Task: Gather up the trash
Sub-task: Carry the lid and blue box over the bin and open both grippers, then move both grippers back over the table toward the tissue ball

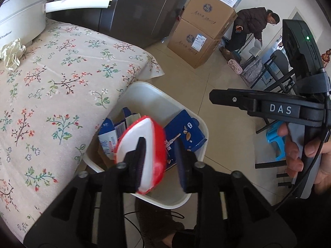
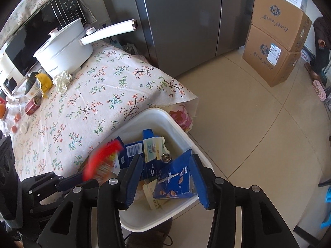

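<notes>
**binwatcher:** So, nearest the lens, the left gripper [image 1: 159,159] has its jaws apart with a red-and-white cup lid [image 1: 142,155] right between them over the white bin [image 1: 198,124]. It's motion-blurred, so I'd guess it's dropping. The right gripper [image 2: 167,177] is spread wide with nothing in it, hovering over the same bin.

**tilefloor:** Risk? The lid sits near the worktop-side rim, so it could clip the edge or bounce off the blue cartons [image 2: 175,179] piled inside and land on the floor.

**binwatcher:** Yep. More to collect further back on the floral worktop [image 2: 103,95]: a crumpled tissue [image 2: 62,80], a red can [image 2: 32,105] on its side, a yellow wrapper [image 2: 44,82].

**tilefloor:** Readable text: "DAS" on the right tool's body [image 1: 280,109]. The pot [image 2: 64,51] logo and cardboard boxes' [image 2: 275,47] writing are too small for me.
</notes>
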Tool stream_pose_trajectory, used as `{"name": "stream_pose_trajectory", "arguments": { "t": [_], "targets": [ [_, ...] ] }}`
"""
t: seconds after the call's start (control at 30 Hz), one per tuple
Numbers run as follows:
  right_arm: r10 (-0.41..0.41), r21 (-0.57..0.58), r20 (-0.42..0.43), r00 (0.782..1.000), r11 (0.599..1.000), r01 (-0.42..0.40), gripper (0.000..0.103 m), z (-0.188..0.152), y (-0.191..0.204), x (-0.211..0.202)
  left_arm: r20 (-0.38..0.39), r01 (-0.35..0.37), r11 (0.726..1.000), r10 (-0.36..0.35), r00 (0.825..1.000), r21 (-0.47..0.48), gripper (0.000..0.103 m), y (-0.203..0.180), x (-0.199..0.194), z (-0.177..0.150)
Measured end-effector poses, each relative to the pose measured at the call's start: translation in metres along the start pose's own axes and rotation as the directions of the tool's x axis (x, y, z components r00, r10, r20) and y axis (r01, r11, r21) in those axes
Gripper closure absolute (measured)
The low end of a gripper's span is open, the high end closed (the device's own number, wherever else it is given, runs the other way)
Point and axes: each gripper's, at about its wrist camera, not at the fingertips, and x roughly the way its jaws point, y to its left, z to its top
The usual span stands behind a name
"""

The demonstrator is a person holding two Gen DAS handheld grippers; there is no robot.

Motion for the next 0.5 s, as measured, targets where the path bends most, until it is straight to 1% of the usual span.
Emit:
{"name": "stream_pose_trajectory", "arguments": {
  "t": [0.03, 0.1, 0.17, 0.2, 0.3, 0.33, 0.43, 0.5],
  "targets": [
    [0.001, -0.003, 0.001, 1.0, 1.0, -0.001, 0.051, 0.0, 0.001, 0.0, 0.009, -0.02, 1.0, 0.02, 1.0, 0.001, 0.052, 0.002, -0.004, -0.001],
    [0.002, -0.014, 0.001, 1.0, 1.0, -0.002, 0.049, 0.001, 0.005, 0.0, 0.016, -0.046, 0.999, 0.046, 0.999, 0.004, 0.049, 0.005, -0.012, -0.002],
    [0.001, -0.028, -0.002, 1.0, 1.0, -0.001, 0.048, 0.002, 0.011, 0.001, 0.015, -0.067, 0.998, 0.067, 0.998, 0.004, 0.043, 0.01, -0.018, -0.004],
    [0.0, -0.037, -0.003, 1.0, 0.999, 0.0, 0.048, 0.003, 0.015, 0.001, 0.02, -0.08, 0.997, 0.08, 0.997, 0.004, 0.038, 0.013, -0.024, -0.005],
    [0.002, -0.062, -0.002, 1.0, 0.998, -0.002, 0.046, 0.006, 0.029, 0.001, 0.037, -0.119, 0.993, 0.119, 0.992, -0.004, 0.03, 0.026, -0.039, -0.008],
    [0.004, -0.071, 0.0, 1.0, 0.997, -0.004, 0.044, 0.007, 0.034, 0.001, 0.04, -0.133, 0.991, 0.133, 0.99, -0.008, 0.027, 0.031, -0.043, -0.008],
    [0.008, -0.109, 0.005, 1.0, 0.994, -0.008, 0.037, 0.011, 0.055, 0.002, 0.045, -0.184, 0.983, 0.185, 0.982, -0.023, 0.022, 0.048, -0.06, -0.011],
    [0.009, -0.138, 0.004, 1.0, 0.99, -0.009, 0.034, 0.013, 0.071, 0.003, 0.043, -0.228, 0.973, 0.229, 0.972, -0.037, 0.02, 0.065, -0.072, -0.014]
  ]
}}
